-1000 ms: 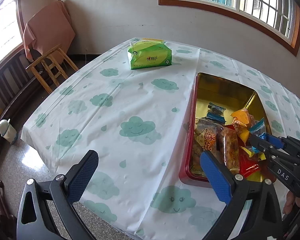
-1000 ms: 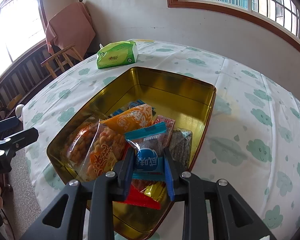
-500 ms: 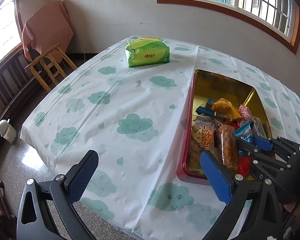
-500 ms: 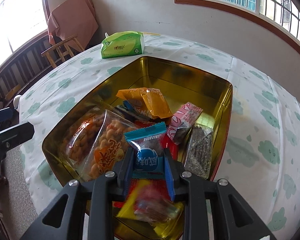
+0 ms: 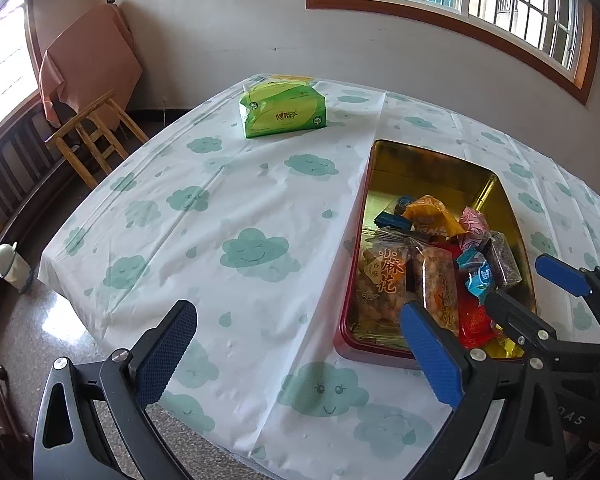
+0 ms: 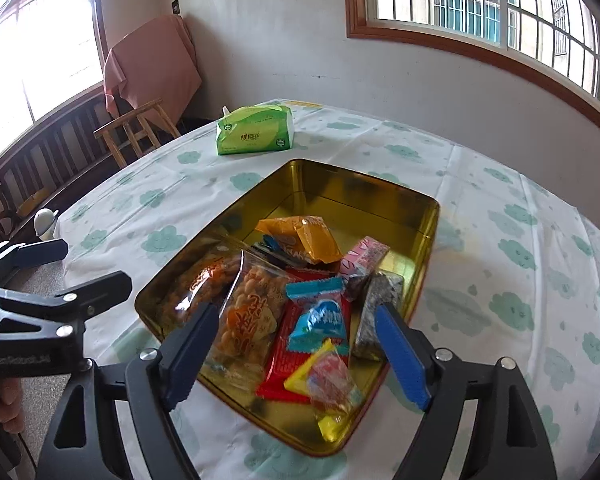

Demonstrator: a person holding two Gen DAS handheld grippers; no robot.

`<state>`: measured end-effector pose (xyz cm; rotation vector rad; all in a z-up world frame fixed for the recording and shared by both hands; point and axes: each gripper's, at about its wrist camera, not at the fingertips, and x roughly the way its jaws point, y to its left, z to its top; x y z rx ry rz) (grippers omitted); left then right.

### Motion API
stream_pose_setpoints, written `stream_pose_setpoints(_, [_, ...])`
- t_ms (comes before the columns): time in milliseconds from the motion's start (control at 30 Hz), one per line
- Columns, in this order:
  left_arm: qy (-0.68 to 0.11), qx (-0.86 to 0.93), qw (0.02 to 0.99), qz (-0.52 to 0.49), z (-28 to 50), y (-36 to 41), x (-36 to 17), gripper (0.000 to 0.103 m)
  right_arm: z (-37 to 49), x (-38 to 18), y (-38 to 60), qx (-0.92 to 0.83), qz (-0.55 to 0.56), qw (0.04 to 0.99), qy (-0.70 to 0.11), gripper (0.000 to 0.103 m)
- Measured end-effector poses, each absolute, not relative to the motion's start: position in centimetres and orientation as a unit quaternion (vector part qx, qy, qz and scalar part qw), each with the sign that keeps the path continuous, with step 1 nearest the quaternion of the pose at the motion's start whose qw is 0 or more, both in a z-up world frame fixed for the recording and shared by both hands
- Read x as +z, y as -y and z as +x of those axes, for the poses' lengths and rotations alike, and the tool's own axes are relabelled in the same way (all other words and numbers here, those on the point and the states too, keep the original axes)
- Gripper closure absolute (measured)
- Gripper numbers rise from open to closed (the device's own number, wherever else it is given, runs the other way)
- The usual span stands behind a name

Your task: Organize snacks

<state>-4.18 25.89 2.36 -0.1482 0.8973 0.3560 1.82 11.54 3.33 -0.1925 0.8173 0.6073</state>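
A table (image 6: 500,280) under a white cloth printed with green clouds fills a bright room with barred windows. Nearest the right-wrist camera, the right gripper (image 6: 296,350) hangs over the near end of a gold tin (image 6: 430,236); its jaws have just been opening and now stand wide, pressing on nothing, with the blue packet (image 6: 320,318) lying loose below them on the heap. The left gripper (image 5: 296,354) stands wide open too, empty, over bare cloth just beside the tin's red outer wall. The snacks are all in the tin, crowded at its near half: a yellow-and-red sweet (image 6: 328,376), a red wrapper (image 6: 284,356), a clear bag of fried twists (image 6: 248,312), a dark bar (image 6: 376,312), a pink packet (image 6: 364,256) and an orange pouch (image 6: 304,236), while the far half is bare. These look light, crinkly and slippery, and the twists probably crush easily, so a gentle pinch on a flat sealed end seems safer than squeezing the middle. Beyond the tin, well apart, sits a green tissue pack (image 6: 256,130), and past the table edge a wooden chair (image 6: 136,132).
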Motion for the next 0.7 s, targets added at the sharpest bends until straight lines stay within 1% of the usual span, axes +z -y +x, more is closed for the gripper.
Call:
stream_pose_setpoints(267, [-0.434,0.155,0.885,-0.063,-3.9,-24.0,2.4,0.002,0.2,3.8,-8.7,0.266,-0.067,0.875,-0.398,0.020])
stream_pose_setpoints(533, [-0.439,0.145,0.885,-0.056,-3.6,-22.5,2.2,0.002,-0.9,3.7,-7.9,0.235,-0.098,0.889,-0.381,0.020])
stream_pose_setpoints(700, [-0.441,0.143,0.884,-0.057,-3.6,-22.2,2.1,0.002,-0.9,3.2,-7.5,0.231,-0.096,0.885,-0.392,0.020])
